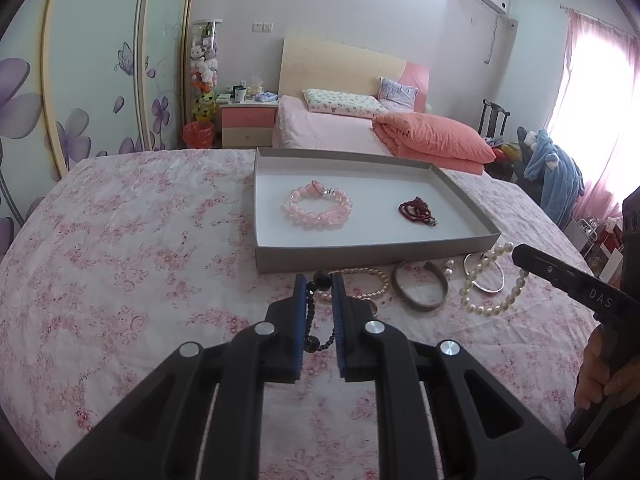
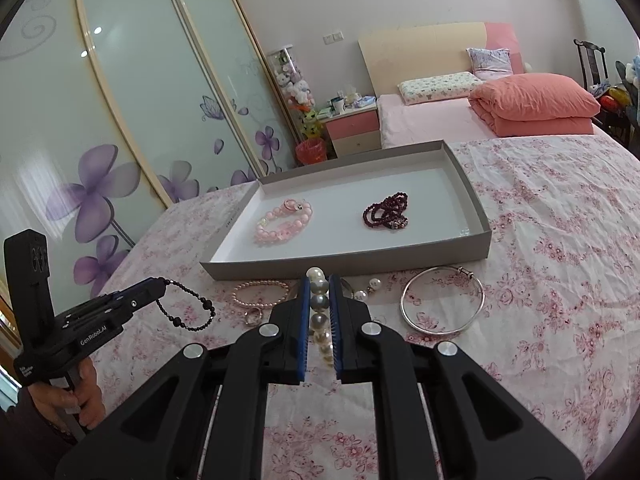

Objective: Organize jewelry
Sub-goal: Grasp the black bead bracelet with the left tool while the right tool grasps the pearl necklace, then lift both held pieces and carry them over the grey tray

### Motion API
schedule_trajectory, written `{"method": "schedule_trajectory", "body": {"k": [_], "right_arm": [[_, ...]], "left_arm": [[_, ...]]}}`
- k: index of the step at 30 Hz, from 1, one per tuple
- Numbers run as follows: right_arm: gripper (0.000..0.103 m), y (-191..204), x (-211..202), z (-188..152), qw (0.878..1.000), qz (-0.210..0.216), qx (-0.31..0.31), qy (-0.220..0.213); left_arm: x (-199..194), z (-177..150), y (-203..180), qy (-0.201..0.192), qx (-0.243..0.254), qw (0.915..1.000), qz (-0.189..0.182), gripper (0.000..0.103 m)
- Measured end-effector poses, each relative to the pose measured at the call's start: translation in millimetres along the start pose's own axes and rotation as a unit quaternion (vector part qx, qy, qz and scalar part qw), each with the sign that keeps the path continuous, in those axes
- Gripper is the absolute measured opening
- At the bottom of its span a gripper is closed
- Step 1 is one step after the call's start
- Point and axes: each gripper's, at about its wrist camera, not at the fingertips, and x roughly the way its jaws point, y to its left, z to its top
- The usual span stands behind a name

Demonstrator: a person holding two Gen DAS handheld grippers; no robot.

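Both your tools grip — left gripper [image 1: 319, 280] clamps the black bead strand [image 1: 310, 312], right gripper [image 2: 320, 284] the white pearl bracelet [image 2: 320, 312].

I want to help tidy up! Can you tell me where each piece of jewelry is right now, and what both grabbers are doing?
left gripper: shut on the black bead bracelet, lifted.
right gripper: shut on the pearl bracelet.
pink bead bracelet: lying in the tray.
dark red bead bracelet: lying in the tray.
silver bangle: on the bedspread.
small pink pearl bracelet: on the bedspread.
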Motion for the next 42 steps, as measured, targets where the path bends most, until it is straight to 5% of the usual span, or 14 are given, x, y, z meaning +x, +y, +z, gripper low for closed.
{"method": "schedule_trajectory", "body": {"k": [14,24,42], "right_arm": [[0.01,23,-28,10,0.996,-0.037,-0.037,-0.075],[0.01,42,-45,28,0.981,-0.089,-0.083,-0.149],[0.01,38,-12,65,0.976,-0.105,-0.083,-0.17]], "left_arm": [[-23,11,-18,-0.054,0.0,0.9982,0.026,0.013],[-32,27,-38,-0.099,0.031,0.9927,0.063,0.013],[0,67,-47,-0.122,0.042,0.989,0.073,0.013]]}}
